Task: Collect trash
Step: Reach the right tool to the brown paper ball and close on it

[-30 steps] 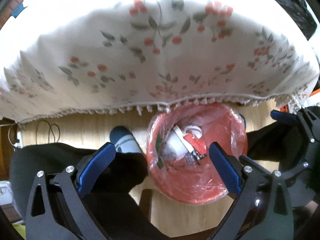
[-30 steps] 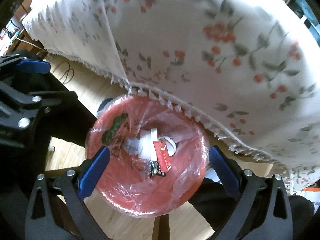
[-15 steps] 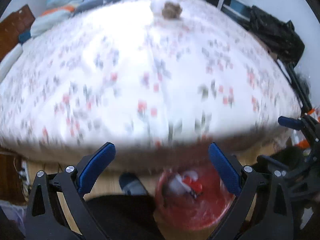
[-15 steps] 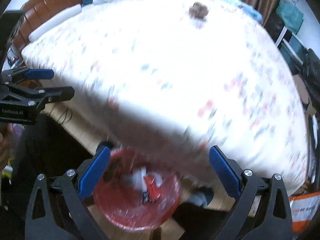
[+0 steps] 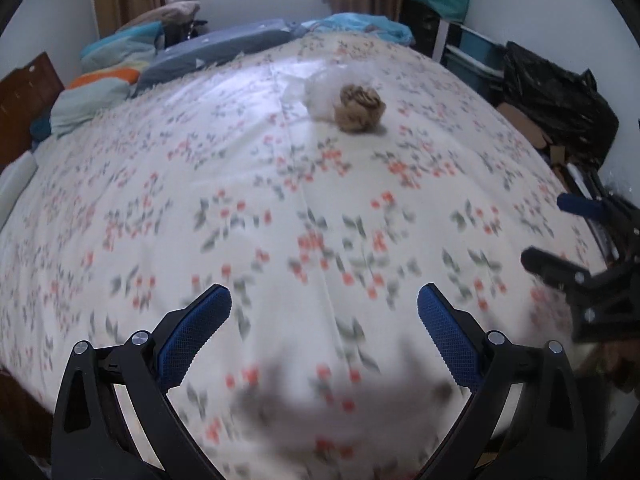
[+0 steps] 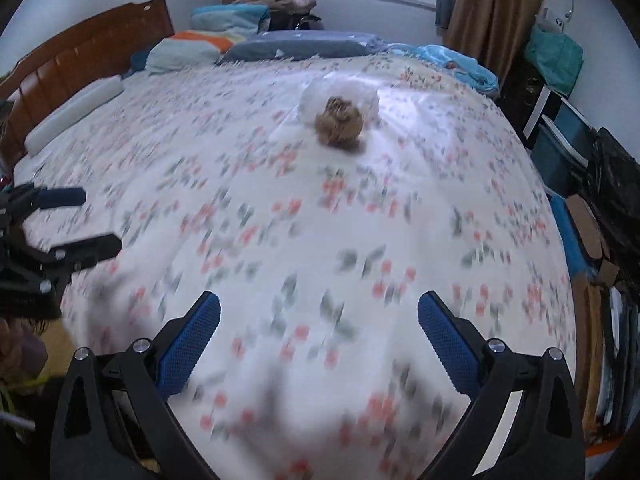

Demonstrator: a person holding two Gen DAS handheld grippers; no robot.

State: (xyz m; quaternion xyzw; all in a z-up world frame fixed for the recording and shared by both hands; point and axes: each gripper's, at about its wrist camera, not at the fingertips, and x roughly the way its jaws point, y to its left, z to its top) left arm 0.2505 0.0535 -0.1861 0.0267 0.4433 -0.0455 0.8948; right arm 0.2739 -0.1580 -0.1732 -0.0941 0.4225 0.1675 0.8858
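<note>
A crumpled brown paper ball (image 5: pixel 360 109) lies on the floral bedspread (image 5: pixel 240 184) far ahead, touching a clear plastic bag (image 5: pixel 322 92) behind it. Both show in the right wrist view too, the ball (image 6: pixel 340 126) in front of the bag (image 6: pixel 352 94). My left gripper (image 5: pixel 324 308) is open and empty over the near bed edge. My right gripper (image 6: pixel 319 312) is open and empty beside it. Each gripper shows in the other's view: the right gripper (image 5: pixel 576 236) at the right edge, the left gripper (image 6: pixel 76 220) at the left edge. The red bin is out of view.
Pillows and folded bedding (image 6: pixel 208 48) line the far end under a window. A wooden headboard (image 6: pixel 80 56) stands at the left. Black bags (image 5: pixel 560 100), shelving (image 6: pixel 560 120) and cardboard boxes (image 6: pixel 588 240) crowd the right side of the bed.
Both grippers have swung up from the red trash bin under the bed edge to face across the bed top. The bin has left view; the paper ball and plastic bag have come into view.
</note>
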